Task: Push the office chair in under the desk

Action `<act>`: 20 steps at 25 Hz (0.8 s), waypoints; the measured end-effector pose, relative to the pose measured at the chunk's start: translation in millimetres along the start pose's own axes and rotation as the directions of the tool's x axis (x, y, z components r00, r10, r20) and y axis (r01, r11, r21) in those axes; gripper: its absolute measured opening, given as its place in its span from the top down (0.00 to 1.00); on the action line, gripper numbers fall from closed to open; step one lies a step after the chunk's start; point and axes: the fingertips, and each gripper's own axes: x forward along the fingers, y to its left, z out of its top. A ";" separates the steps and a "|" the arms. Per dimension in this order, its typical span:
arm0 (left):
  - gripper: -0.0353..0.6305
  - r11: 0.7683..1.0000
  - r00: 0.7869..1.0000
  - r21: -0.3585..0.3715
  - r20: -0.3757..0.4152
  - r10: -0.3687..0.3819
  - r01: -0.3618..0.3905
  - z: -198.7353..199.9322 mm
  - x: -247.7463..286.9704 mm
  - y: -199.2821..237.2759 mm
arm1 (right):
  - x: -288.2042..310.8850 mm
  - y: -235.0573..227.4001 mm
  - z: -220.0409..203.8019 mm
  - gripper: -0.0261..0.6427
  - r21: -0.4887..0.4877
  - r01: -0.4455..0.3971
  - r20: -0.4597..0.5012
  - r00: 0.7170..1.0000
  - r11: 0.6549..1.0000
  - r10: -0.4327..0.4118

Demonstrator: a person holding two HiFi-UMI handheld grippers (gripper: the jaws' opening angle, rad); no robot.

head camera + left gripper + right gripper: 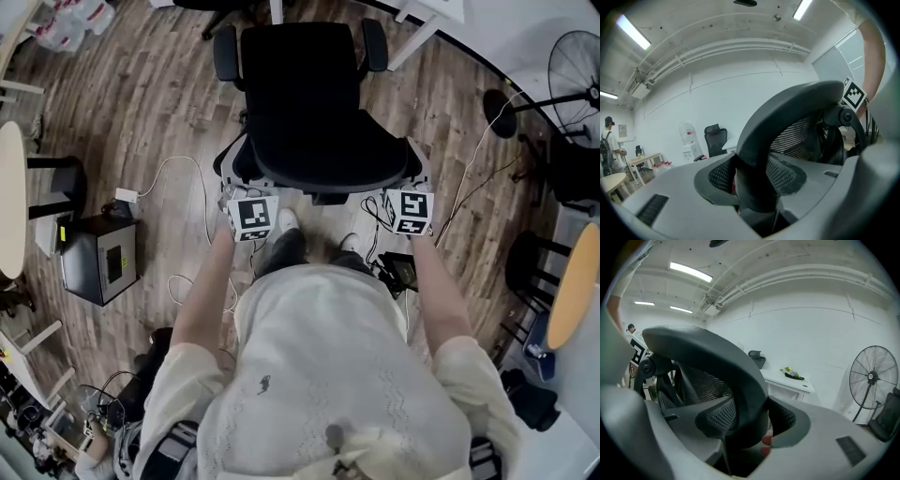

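Off the far left corner of the black mesh-backed office chair, a clear plastic wrap holds what look like bottles; their number cannot be made out. To the chair's left and a little behind it, a black box-shaped case sits closed on the floor, its contents hidden.

The chair's seat faces the white desk, whose legs stand just past the seat's front edge. Whether that edge has passed under the desktop cannot be told. The brown wood-plank floor lies open to the chair's left. A thin white cable loops near the chair's left rear corner. Well off to the chair's right stands a black pedestal fan. The person stands directly behind the backrest.

The left gripper has its jaws partly open, and their pads press on both sides of the curved grey top rim of the chair's backrest, at the left end. The right gripper clamps the same rim in the same way at the right end.

Counted, there is one chair with two black padded armrests. There are two grippers and one fan. Two round tabletops show: a pale one far left of the chair and a wooden one far right of it.
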 end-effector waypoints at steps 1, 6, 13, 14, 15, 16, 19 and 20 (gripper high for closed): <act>0.62 1.000 1.000 -0.001 -0.004 -0.005 0.005 -3.6 0.2 4.4 | 2.1 4.4 0.2 0.62 0.003 0.006 -0.001 1.000 1.000 -0.006; 0.62 1.000 1.000 0.002 -0.010 -0.023 0.023 -0.2 9.4 8.8 | 3.3 -0.3 6.2 0.62 0.010 0.024 -0.001 1.000 1.000 -0.024; 0.62 0.998 0.998 0.009 0.013 -0.064 0.064 -15.2 21.7 44.7 | 27.0 30.0 9.4 0.62 0.014 0.064 -0.009 0.998 0.998 -0.064; 0.62 0.998 0.997 0.009 0.013 -0.070 0.070 -15.0 23.5 46.4 | 28.1 30.5 9.9 0.62 0.017 0.066 -0.011 0.998 0.998 -0.066; 0.62 0.997 0.997 0.009 0.013 -0.077 0.076 -14.3 25.4 48.0 | 29.0 30.7 10.8 0.62 0.021 0.069 -0.012 0.998 0.997 -0.069; 0.62 0.997 0.996 0.009 0.014 -0.083 0.083 -13.7 27.4 50.0 | 30.1 31.1 12.0 0.62 0.025 0.072 -0.014 0.997 0.997 -0.071; 0.62 0.995 0.995 0.011 0.007 -0.097 0.097 -15.4 33.4 57.4 | 34.6 34.1 15.0 0.62 0.038 0.083 -0.020 0.996 0.996 -0.082; 0.62 0.995 0.995 0.013 0.002 -0.102 0.102 -16.3 36.7 58.9 | 36.6 33.8 15.5 0.62 0.045 0.087 -0.023 0.996 0.995 -0.086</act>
